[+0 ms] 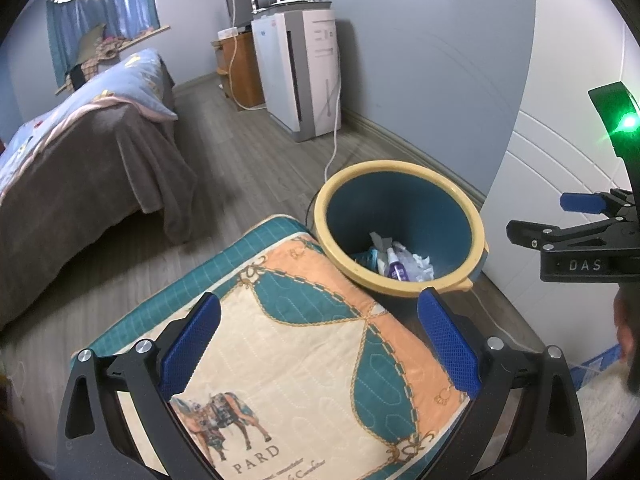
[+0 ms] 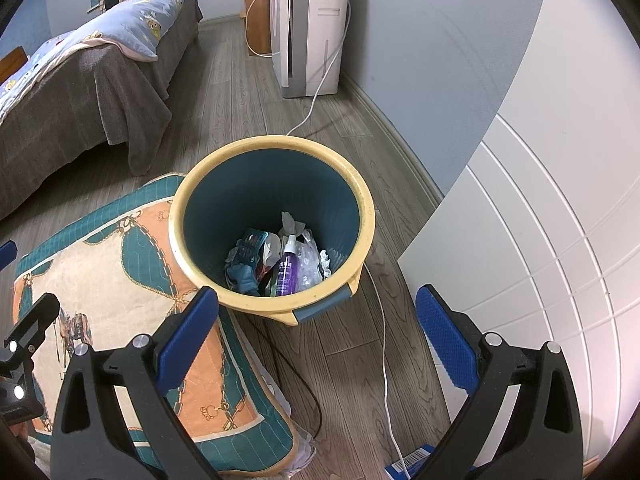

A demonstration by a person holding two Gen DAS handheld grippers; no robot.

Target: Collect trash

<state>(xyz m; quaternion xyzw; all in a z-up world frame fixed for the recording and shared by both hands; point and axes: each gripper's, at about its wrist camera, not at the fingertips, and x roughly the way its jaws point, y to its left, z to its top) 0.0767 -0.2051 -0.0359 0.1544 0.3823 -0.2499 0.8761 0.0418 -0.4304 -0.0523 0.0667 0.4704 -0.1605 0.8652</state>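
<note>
Left gripper [image 1: 318, 344] hangs spread and empty over the cushion [image 1: 304, 360]. At one o'clock from it stands the bin [image 2: 276, 148], already holding a purple bottle [image 2: 287, 270], tissue and wrappers. Right gripper [image 2: 318, 344] is spread wide too, empty, over the floor. Much looks collected; a blue box [image 2: 416, 458] at five o'clock may remain.

Trash bin [image 2: 362, 200]: round, teal inside, yellow rim, upright on floor. At its bottom: purple spray bottle [image 2: 286, 266] lying, crumpled tissue [image 2: 290, 222], clear plastic [image 2: 308, 260], teal packaging [image 2: 250, 246].
</note>
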